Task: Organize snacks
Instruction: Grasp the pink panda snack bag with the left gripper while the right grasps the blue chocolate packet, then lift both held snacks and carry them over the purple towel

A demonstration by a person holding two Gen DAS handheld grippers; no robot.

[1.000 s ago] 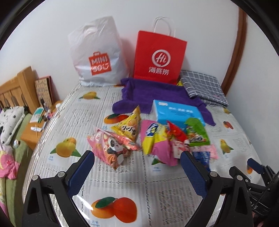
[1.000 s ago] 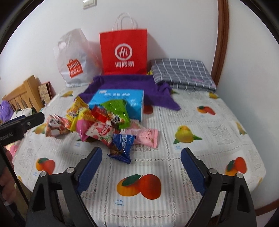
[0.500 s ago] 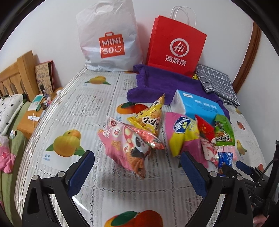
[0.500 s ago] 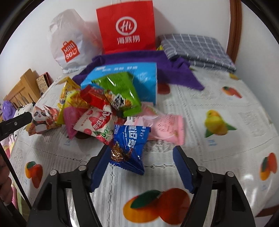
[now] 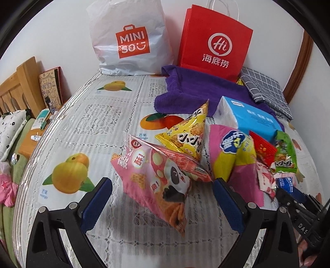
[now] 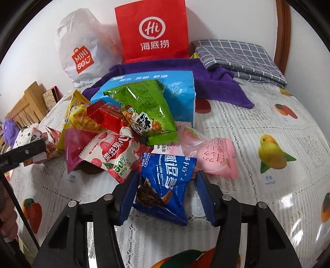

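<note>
Fruit-print tablecloth (image 5: 107, 127), white wall (image 6: 226, 18); left jaws wide, right jaws closing — blue cookie packet (image 6: 165, 181) between

Snack packets are heaped on the bed (image 6: 268, 115) before my tissue pack (image 6: 181, 90); the chocolate chip cookie packet (image 6: 165, 177) lies nearest me, the towel (image 6: 216, 82) and two bags behind.

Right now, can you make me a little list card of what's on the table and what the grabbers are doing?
Surface: fruit-print tablecloth
Pile: crinkly snack packets
Right hand-held gripper: closing around blue chocolate-chip cookie packet; right pad not touching yet
Left hand-held gripper: open, around pink panda snack bag
Behind: red paper bag, white plastic bag
</note>
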